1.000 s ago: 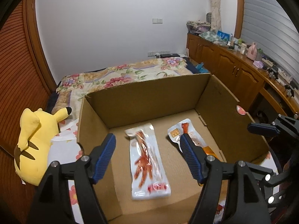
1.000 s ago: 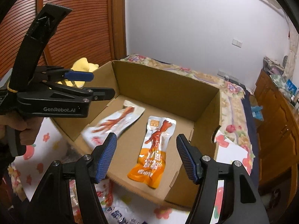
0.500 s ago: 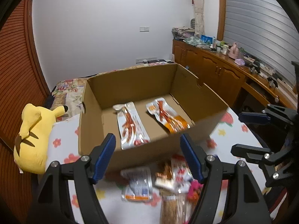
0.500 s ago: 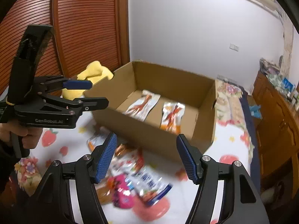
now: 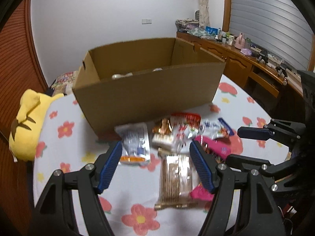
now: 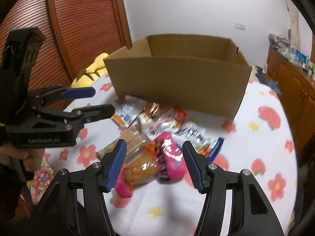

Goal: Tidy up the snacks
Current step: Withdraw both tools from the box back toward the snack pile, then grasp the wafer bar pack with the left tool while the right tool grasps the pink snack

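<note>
An open brown cardboard box [image 5: 149, 94] shows only two packet tops inside, loose snack packets [image 6: 157, 137] piled near it, both grippers' fingers empty, the right's closing.

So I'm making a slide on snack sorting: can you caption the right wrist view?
Right gripper, jaws closing with nothing gripped, above a pink snack packet in the pile before the cardboard box.

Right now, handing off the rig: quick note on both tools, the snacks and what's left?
Left tool: open, empty, over the snack pile.
Right tool: empty, jaws closing, pink packet below but not pinched.
Cardboard box: behind the pile on the floral cloth; only pale packet tops show above its near wall.
Left to do: every loose packet in the pile goes into the box.
</note>
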Demonstrator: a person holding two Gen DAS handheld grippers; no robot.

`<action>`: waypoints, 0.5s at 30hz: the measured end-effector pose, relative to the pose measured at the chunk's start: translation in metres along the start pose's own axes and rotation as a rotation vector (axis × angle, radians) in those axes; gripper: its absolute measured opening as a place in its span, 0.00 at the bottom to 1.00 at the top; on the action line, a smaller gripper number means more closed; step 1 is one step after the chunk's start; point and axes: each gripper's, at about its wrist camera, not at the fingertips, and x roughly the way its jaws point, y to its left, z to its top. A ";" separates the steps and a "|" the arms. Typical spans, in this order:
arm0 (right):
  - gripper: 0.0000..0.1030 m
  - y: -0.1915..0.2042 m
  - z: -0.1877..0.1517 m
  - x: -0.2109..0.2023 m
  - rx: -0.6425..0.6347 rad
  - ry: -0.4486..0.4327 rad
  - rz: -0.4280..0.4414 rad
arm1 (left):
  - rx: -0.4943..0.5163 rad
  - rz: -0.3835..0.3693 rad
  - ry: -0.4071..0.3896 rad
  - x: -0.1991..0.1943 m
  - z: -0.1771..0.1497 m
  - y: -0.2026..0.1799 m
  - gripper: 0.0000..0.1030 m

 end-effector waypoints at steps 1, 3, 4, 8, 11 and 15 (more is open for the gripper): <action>0.59 0.001 -0.003 0.002 -0.001 0.001 -0.002 | 0.000 -0.002 0.007 0.002 -0.005 0.000 0.69; 0.59 0.002 -0.007 0.009 0.009 0.015 -0.001 | 0.008 0.005 0.019 0.007 -0.014 -0.001 0.69; 0.59 0.003 -0.009 0.011 0.013 0.018 -0.002 | 0.012 0.010 0.021 0.008 -0.018 -0.001 0.69; 0.59 0.008 -0.015 0.021 0.013 0.035 -0.012 | 0.005 0.020 0.030 0.012 -0.034 0.003 0.69; 0.59 0.010 -0.018 0.029 0.011 0.053 -0.018 | -0.003 0.026 0.037 0.015 -0.043 0.005 0.69; 0.59 0.012 -0.022 0.035 -0.004 0.078 -0.035 | -0.015 0.026 0.047 0.020 -0.050 0.008 0.69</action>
